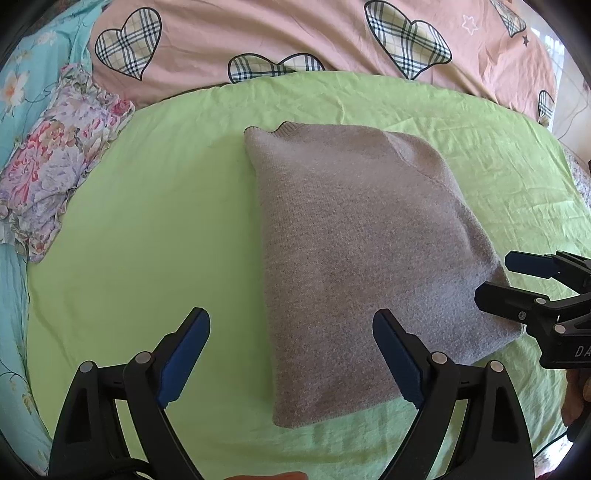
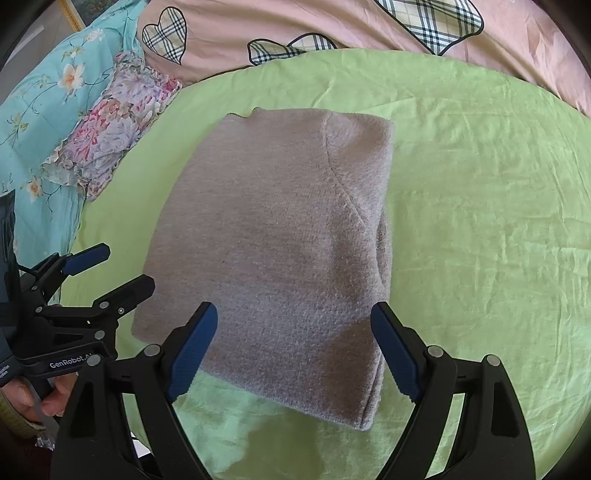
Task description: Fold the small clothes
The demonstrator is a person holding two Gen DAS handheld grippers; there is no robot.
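Note:
A grey knitted sweater point(image 1: 354, 251) point(image 2: 273, 251) lies folded into a rectangle on the light green sheet point(image 1: 147, 229) point(image 2: 480, 206), collar at the far end. My left gripper point(image 1: 291, 354) is open above the sweater's near left edge, holding nothing. It also shows at the left of the right wrist view, as the left gripper point(image 2: 110, 269), open beside the sweater's left corner. My right gripper point(image 2: 293, 350) is open over the sweater's near edge, empty. In the left wrist view the right gripper point(image 1: 506, 277) appears at the right, open at the sweater's right corner.
A folded floral garment point(image 1: 59, 162) point(image 2: 114, 125) lies at the left edge of the green sheet. A pink quilt with plaid hearts point(image 1: 295, 33) point(image 2: 332, 26) lies behind. Turquoise flowered bedding point(image 1: 14, 92) point(image 2: 48, 103) borders the left. A hand point(image 2: 33, 398) holds the left gripper.

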